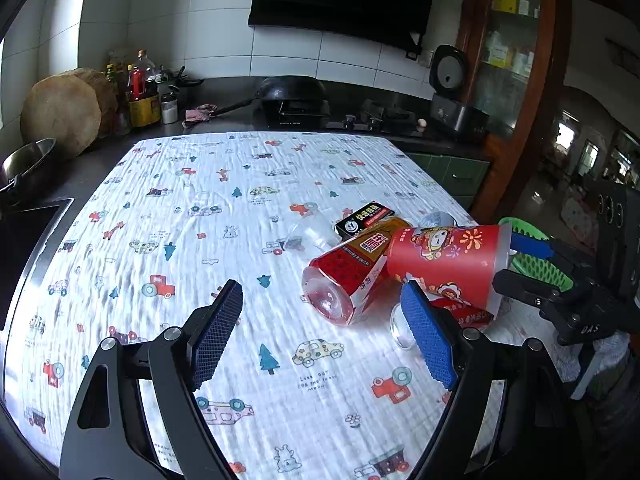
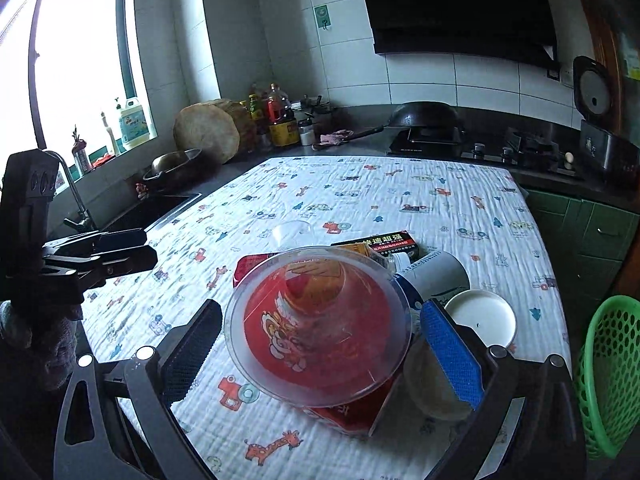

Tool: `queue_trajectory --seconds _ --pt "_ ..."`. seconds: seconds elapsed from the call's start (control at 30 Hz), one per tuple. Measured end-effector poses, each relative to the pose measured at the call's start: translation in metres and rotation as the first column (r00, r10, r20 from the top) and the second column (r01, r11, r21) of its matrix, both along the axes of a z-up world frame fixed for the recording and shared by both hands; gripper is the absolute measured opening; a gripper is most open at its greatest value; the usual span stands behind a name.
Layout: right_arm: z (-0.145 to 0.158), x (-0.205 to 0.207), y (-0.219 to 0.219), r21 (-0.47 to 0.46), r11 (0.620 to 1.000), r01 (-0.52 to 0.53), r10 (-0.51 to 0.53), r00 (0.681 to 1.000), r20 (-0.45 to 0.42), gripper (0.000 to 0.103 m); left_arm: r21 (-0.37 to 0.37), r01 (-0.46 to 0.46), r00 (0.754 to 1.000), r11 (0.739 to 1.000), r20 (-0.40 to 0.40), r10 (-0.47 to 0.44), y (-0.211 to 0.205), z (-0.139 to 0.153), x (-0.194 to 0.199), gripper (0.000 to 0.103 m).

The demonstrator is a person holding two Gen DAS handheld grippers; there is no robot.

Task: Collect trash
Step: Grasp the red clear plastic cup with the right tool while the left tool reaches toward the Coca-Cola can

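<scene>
From the left wrist, the left tongs (image 1: 322,320) stand wide apart over bare printed cloth (image 1: 224,208) with nothing between the pads, pointing down at the desk beside the pile instead of at any one piece, so this looks like an approach and not a grasp. The trash is bunched toward the right edge of the desk: a red plastic bottle (image 1: 344,276) on its side, a red printed cup (image 1: 452,264) lying across it, a black carton (image 1: 366,218) behind, and a clear cup (image 1: 316,232), hard to make out against the cloth. Just past that edge is a green mesh basket (image 1: 538,266), probably the bin, which would explain why the pile is on that side.

From the right wrist, the right tongs (image 2: 320,354) are spread about as far as they go, straddling the mouth of the red printed cup (image 2: 320,328), which faces the lens. The pads stand clear of its rim on both sides, so nothing is gripped; the wide spread suits the broad rim. A white lid (image 2: 480,318) and a grey-white cup (image 2: 438,274) lie just right of it, and the green mesh basket (image 2: 610,376) is at the right edge.
</scene>
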State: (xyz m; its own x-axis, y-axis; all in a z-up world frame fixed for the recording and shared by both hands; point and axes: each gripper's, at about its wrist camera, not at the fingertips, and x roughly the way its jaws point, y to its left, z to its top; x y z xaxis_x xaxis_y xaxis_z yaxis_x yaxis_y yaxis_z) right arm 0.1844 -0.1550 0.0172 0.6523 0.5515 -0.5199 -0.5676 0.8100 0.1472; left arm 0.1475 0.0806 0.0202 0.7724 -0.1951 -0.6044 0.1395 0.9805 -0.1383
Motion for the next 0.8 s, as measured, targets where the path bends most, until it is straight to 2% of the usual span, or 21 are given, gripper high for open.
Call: queue_trajectory --seconds 0.37,0.43,0.47,0.63,0.8 --pt "-0.008 0.01 0.007 -0.006 1.0 -0.015 0.015 0.999 -0.039 0.096 0.006 0.025 0.999 1.0 -0.032 -0.025 0.0 -0.017 0.003 0.081" --pt "-0.009 0.011 0.007 0.002 1.0 -0.012 0.012 0.999 -0.048 0.094 0.009 0.029 0.999 1.0 -0.038 -0.029 -0.001 -0.019 0.003 0.081" --pt "-0.009 0.011 0.007 0.005 1.0 -0.016 0.016 0.999 -0.05 0.089 0.011 0.031 0.999 0.999 -0.039 -0.031 -0.001 -0.02 0.002 0.081" --pt "-0.002 0.007 0.005 0.016 1.0 -0.001 0.001 1.0 -0.022 0.089 0.012 0.048 0.998 0.999 -0.038 -0.047 -0.004 -0.02 0.001 0.081" --pt "0.01 0.003 -0.002 0.048 0.999 0.009 -0.009 1.0 -0.004 0.089 0.042 0.115 0.993 0.992 -0.03 -0.114 -0.017 -0.021 -0.004 0.081"
